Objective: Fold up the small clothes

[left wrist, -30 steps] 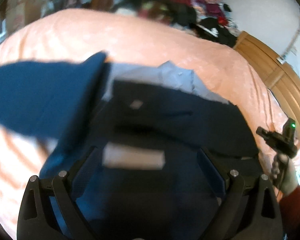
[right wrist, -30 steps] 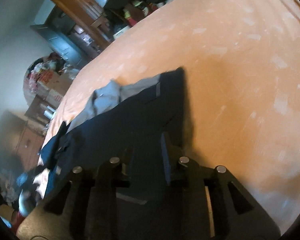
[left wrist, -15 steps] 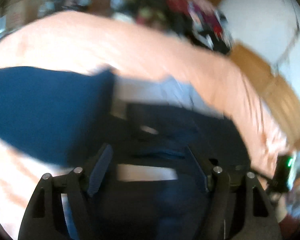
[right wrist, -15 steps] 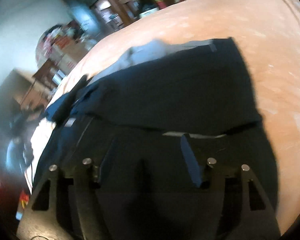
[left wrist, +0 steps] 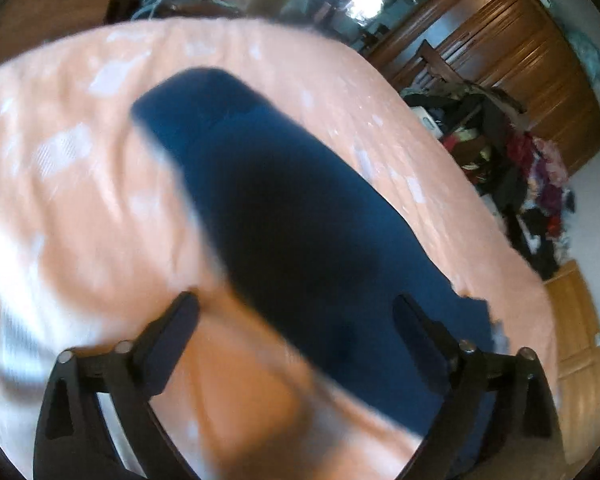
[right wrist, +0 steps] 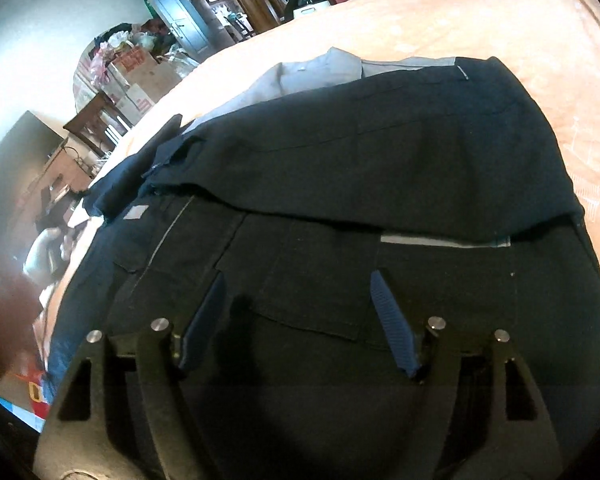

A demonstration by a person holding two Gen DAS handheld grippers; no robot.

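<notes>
While both tongs stand spread, the left gripper (left wrist: pixel 296 312) faces a blurred, oblong blue garment (left wrist: pixel 300 216) toward twelve o'clock; the right gripper (right wrist: pixel 296 296) faces dark seamed trousers (right wrist: pixel 380 168).

left gripper (left wrist: pixel 296 308): jaws spread wide, nothing between the fingers (left wrist: pixel 172 336), view motion-blurred. right gripper (right wrist: pixel 300 292): jaws also apart, blue ribbed pads (right wrist: pixel 392 324) visible on the inner faces, nothing pinched, pointing forward and low. blurry red sleeve (right wrist: pixel 4 320) at the left edge of the right wrist view.
</notes>
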